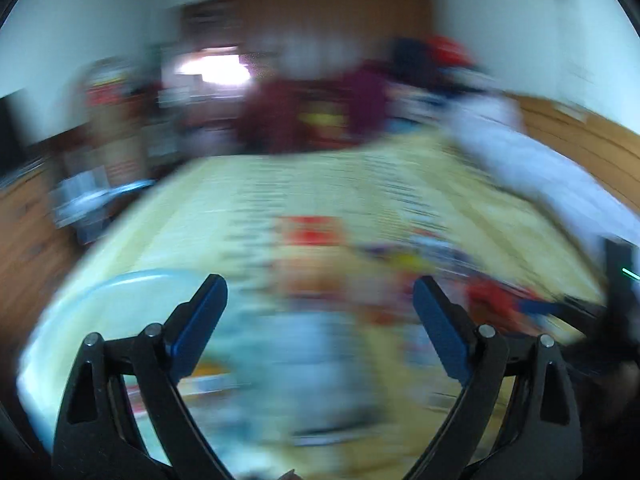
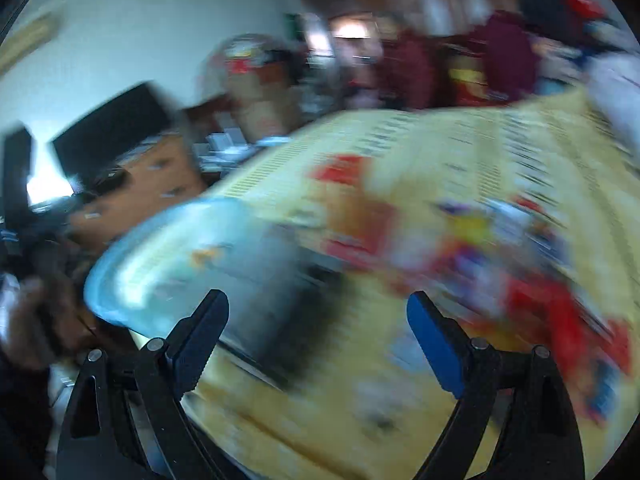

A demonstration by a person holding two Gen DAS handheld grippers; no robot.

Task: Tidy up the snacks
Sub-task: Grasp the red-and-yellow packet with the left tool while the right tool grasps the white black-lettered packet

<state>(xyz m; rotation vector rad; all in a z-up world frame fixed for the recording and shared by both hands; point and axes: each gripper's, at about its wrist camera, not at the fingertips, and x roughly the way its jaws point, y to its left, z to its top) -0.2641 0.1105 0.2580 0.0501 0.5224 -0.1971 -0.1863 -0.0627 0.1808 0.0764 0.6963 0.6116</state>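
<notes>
over the yellow patterned bench [image 1: 304, 184], both views are smeared by motion blur. the left tool [image 1: 320, 300] stands wide, its blue-padded fingers [image 1: 200, 320] well apart with nothing between them. below and to the left of it lies a pale blue tray [image 1: 80, 320], only its rim clear enough to make out. the snacks [image 1: 316, 236] are a loose scatter of packets on the bench ahead of the tool, red, orange, yellow and purple patches; a red-topped packet lies farthest out, and more red ones [image 1: 496, 296] sit to the right.

in the right wrist view the right tool [image 2: 318, 308] is also wide and holds nothing. the blue tray [image 2: 132, 256] lies to its left with a dark blurred shape [image 2: 280, 312] just beside it, and the snacks [image 2: 472, 240] spread across the bench [image 2: 460, 140] to the right. a hand [image 2: 28, 320] shows at the left edge.

no brand, label or writing can be read on any packet; the blur hides it all.
</notes>
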